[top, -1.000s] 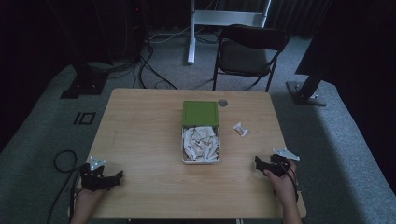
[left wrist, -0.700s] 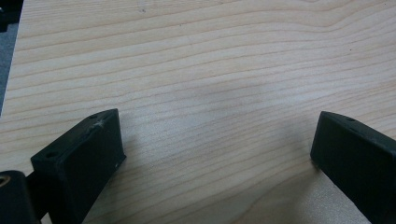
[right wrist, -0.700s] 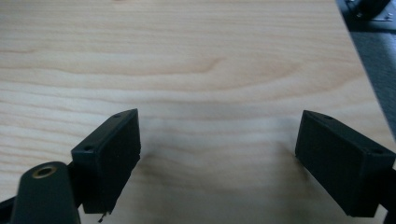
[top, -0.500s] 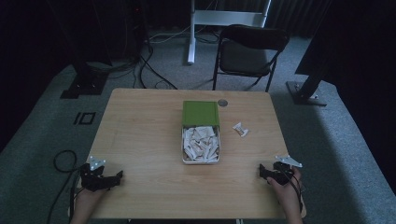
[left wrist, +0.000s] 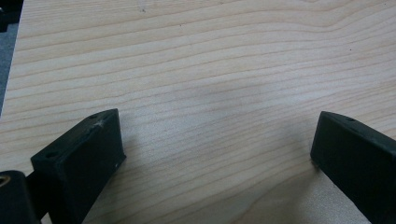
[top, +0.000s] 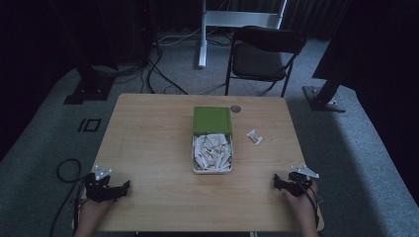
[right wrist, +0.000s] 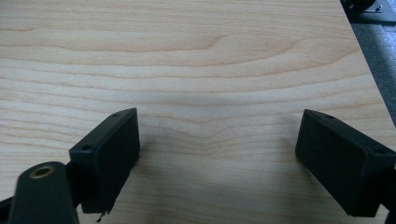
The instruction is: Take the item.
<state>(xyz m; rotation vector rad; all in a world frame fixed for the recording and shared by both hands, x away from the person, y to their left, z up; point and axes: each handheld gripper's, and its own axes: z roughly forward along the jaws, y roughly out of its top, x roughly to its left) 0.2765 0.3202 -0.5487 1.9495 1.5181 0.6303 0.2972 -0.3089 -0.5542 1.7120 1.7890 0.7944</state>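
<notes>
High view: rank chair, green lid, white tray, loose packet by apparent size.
1. Chair, though it stands farther off.
2. White tray and green lid: too close to rank.
3. Loose packet, smallest.

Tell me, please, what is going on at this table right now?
A person sits at a wooden table, resting a left gripper and a right gripper near the front corners. Both have their jaws wide apart and hold nothing. In the middle stands an open tin full of small white packets, its green lid at the far end. One loose packet lies to its right, untouched.
</notes>
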